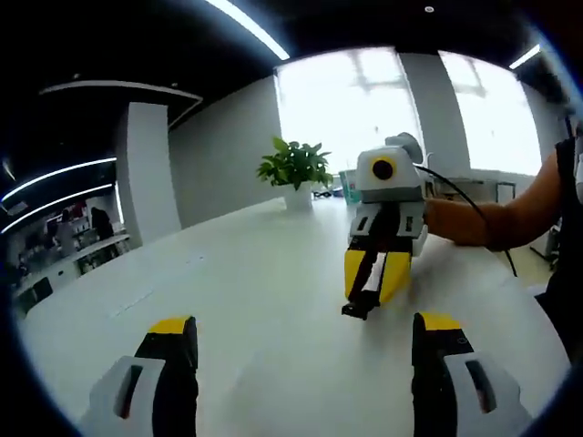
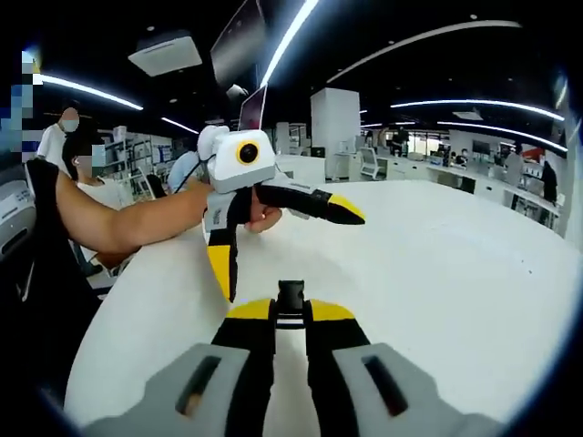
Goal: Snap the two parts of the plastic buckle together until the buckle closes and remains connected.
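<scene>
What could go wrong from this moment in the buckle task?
1. The right gripper pinches a black buckle part that juts beyond its tips; the small piece might twist or slip when pushed into its mate.
2. The left gripper is wide open with nothing between its jaws, so the mating half has yet to be picked up.
3. Both grippers hover close over the white table and may bump each other.

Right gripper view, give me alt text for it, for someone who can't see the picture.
The right gripper, its yellow-tipped jaws nearly closed, pinches a small black buckle part above a white table. Beyond it, a person's hand holds the left gripper with its jaws spread wide and nothing between them.
</scene>
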Demonstrator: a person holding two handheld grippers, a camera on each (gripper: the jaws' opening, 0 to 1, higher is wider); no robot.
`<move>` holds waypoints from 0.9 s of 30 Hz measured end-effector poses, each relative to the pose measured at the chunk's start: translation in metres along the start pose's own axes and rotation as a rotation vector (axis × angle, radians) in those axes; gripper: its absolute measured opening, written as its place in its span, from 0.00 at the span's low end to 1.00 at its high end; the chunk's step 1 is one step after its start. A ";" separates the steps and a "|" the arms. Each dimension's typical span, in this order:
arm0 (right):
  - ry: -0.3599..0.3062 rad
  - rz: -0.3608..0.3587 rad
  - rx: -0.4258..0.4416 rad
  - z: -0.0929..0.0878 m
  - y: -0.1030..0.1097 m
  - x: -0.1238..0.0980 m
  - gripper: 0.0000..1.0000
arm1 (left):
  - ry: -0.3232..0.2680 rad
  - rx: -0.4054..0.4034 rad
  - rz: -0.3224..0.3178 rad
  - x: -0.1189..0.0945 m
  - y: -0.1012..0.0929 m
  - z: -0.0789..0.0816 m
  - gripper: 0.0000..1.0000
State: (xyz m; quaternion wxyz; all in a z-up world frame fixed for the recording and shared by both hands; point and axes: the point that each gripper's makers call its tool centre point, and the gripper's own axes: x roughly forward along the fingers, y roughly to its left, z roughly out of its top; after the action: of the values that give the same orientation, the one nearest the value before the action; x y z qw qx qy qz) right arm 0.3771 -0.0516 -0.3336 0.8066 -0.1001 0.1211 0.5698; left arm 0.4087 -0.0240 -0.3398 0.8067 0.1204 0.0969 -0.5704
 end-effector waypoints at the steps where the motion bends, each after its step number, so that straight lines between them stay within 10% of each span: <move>1: -0.005 -0.017 0.001 0.001 -0.003 -0.001 0.10 | 0.004 0.009 0.035 -0.001 0.007 0.000 1.00; 27: -0.016 -0.381 0.065 0.000 -0.078 -0.029 0.10 | -0.036 -0.068 0.372 -0.025 0.079 0.003 1.00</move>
State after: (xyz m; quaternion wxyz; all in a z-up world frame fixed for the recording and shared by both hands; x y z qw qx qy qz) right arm 0.4416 -0.1033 -0.3230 0.9036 -0.0905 0.1116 0.4035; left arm 0.4745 0.0229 -0.3227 0.9033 0.0988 0.0776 -0.4101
